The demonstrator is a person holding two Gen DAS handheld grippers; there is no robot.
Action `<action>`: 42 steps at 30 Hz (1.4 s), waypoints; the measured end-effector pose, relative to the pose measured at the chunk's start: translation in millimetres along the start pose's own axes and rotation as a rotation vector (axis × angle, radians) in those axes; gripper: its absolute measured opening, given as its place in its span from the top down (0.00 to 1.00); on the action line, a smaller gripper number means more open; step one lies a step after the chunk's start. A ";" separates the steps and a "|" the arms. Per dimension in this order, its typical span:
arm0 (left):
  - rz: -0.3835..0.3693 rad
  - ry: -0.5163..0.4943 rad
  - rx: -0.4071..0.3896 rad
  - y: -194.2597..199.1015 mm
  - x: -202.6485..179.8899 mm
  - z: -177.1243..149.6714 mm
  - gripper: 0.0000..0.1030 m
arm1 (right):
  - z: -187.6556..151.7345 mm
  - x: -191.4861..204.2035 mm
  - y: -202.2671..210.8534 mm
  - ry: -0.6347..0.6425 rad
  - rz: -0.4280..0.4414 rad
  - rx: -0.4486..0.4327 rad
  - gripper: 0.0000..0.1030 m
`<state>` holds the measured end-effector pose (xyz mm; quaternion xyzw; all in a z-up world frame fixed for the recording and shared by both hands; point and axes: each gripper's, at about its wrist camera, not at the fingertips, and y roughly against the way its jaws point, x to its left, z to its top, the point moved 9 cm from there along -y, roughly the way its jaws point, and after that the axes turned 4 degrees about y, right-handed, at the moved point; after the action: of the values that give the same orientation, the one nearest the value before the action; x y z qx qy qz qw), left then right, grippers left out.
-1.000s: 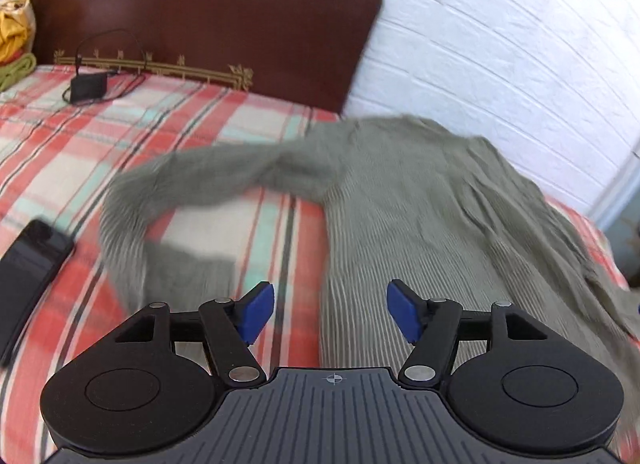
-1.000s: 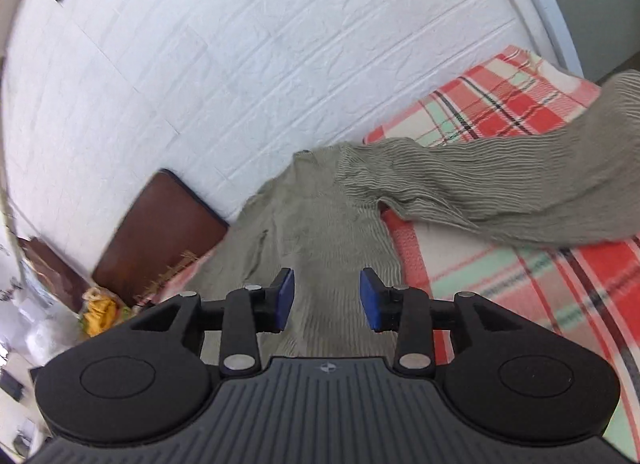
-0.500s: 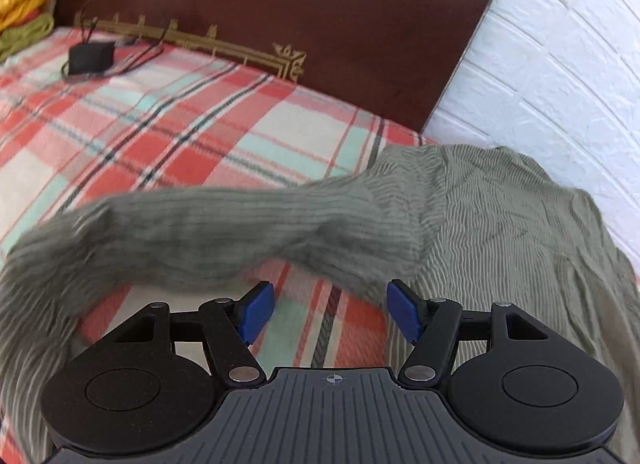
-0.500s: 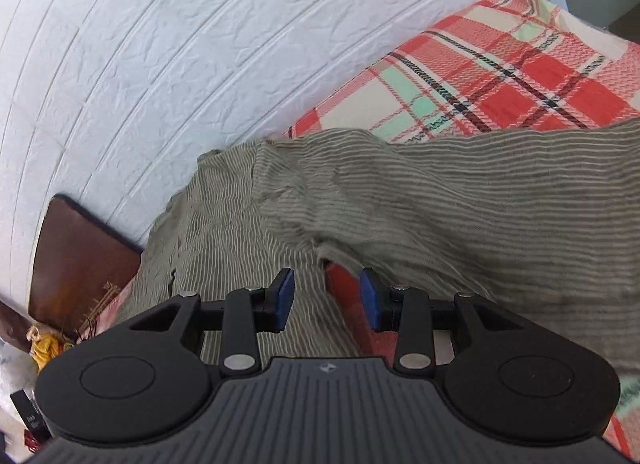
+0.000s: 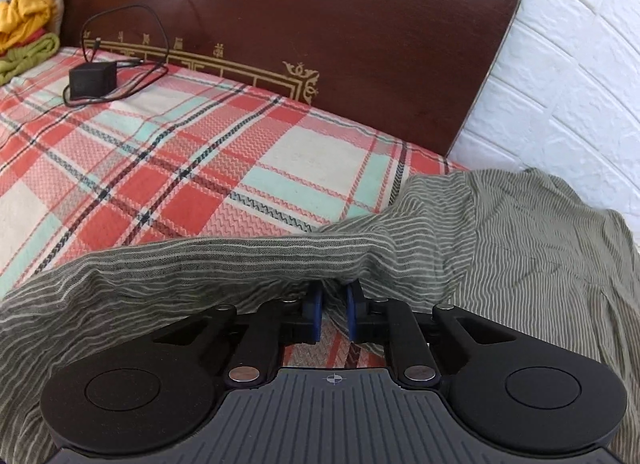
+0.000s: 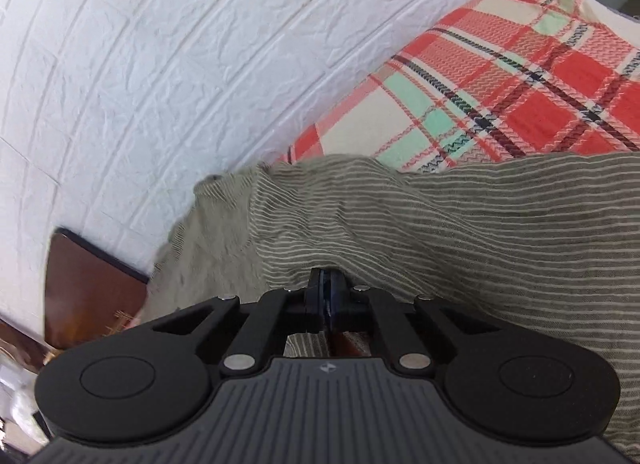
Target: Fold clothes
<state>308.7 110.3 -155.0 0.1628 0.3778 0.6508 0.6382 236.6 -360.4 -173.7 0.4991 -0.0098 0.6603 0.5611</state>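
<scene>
Item: striped olive garment (image 5: pixel 540 248), lying on the plaid bedspread (image 5: pixel 200 168) of a bed, its body ahead and to the right of the left hand-held gripper (image 5: pixel 334 306), against the white brick wall (image 5: pixel 580 84).

Left hand-held gripper: blue pads drawn nearly together, a slim gap showing at their near ends, pinching the lower edge of the sleeve (image 5: pixel 224 264) that runs across just ahead of it. Half a second ago these pads stood wide apart, short of the cloth.

Right hand-held gripper (image 6: pixel 330 292): clenched tight on the near edge of the garment's other sleeve (image 6: pixel 460 224), which spreads ahead and to its right. Half a second ago its pads were parted, with the fabric just beyond them.

Both views now sit closer to the garment than before.

Also on the bed, far ahead-left of the left hand-held gripper: black charger with cable (image 5: pixel 93 78), near the dark wooden headboard (image 5: pixel 300 12); yellow and green cloths (image 5: pixel 24 36) at the far left edge.
</scene>
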 end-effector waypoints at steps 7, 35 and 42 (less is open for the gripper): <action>-0.015 0.018 0.007 3.6 0.5 -0.3 0.40 | -23.3 3.2 15.9 -0.033 0.035 0.045 0.82; -0.063 -0.020 0.021 -16.3 -21.0 6.9 0.95 | 40.2 -15.7 -28.5 0.095 -0.193 -0.091 0.94; -0.076 -0.016 0.044 -6.5 -15.4 6.3 0.44 | 35.4 -9.2 -18.6 0.094 -0.159 -0.064 0.79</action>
<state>319.7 96.7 -151.2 0.1675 0.3927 0.6162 0.6619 272.4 -380.5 -172.3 0.4485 0.0351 0.6358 0.6272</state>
